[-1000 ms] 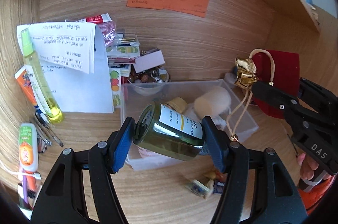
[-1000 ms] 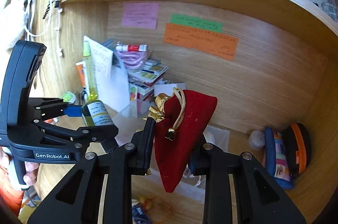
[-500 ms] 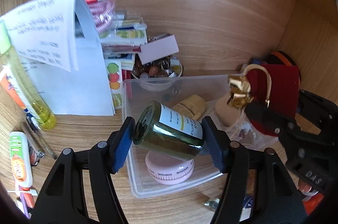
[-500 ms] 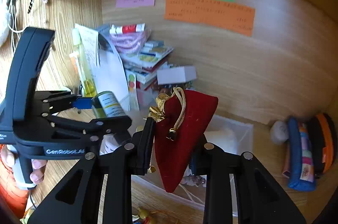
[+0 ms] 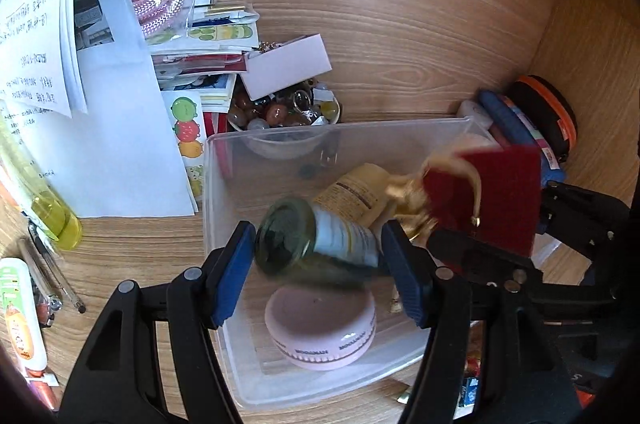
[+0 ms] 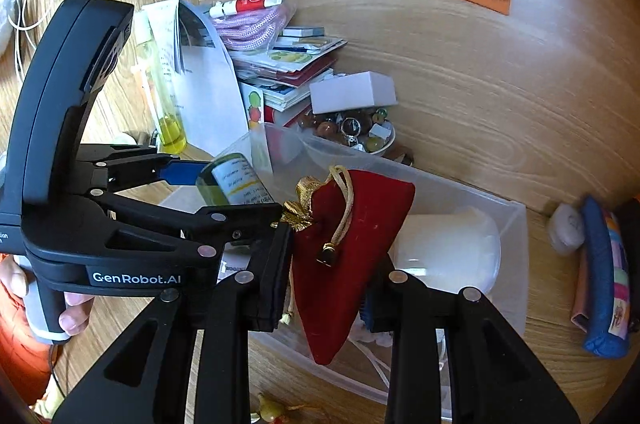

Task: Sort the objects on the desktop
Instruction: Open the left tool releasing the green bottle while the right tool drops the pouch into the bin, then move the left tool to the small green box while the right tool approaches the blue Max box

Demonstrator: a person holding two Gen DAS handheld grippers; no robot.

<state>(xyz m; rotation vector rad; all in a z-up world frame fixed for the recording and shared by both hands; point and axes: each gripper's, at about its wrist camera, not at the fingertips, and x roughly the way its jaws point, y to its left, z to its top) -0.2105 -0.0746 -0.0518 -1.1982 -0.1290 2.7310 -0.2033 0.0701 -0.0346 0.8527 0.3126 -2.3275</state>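
Note:
My left gripper [image 5: 320, 264] is shut on a green glass bottle [image 5: 304, 240] with a white label, held on its side over the clear plastic bin [image 5: 224, 304]. The bottle also shows in the right wrist view [image 6: 236, 180]. My right gripper [image 6: 328, 288] is shut on a red velvet pouch [image 6: 352, 248] with a gold cord, held above the bin's [image 6: 516, 264] right half; the pouch is blurred in the left wrist view [image 5: 500, 200]. In the bin lie a pink round jar [image 5: 324, 328], a cream bottle [image 5: 352, 192] and a white soft object [image 6: 448, 252].
A bowl of beads [image 5: 288, 116], a white box [image 5: 288, 64], stacked booklets and a folded paper [image 5: 92, 104] stand behind the bin. A yellow-green bottle [image 5: 44, 200], tubes and pens lie left. Pouches [image 6: 600, 276] lie right. Small wrapped items [image 5: 468, 380] lie before the bin.
Both grippers have moved forward and down over the bin, which now fills the lower view. The bottle and the pouch stay gripped.

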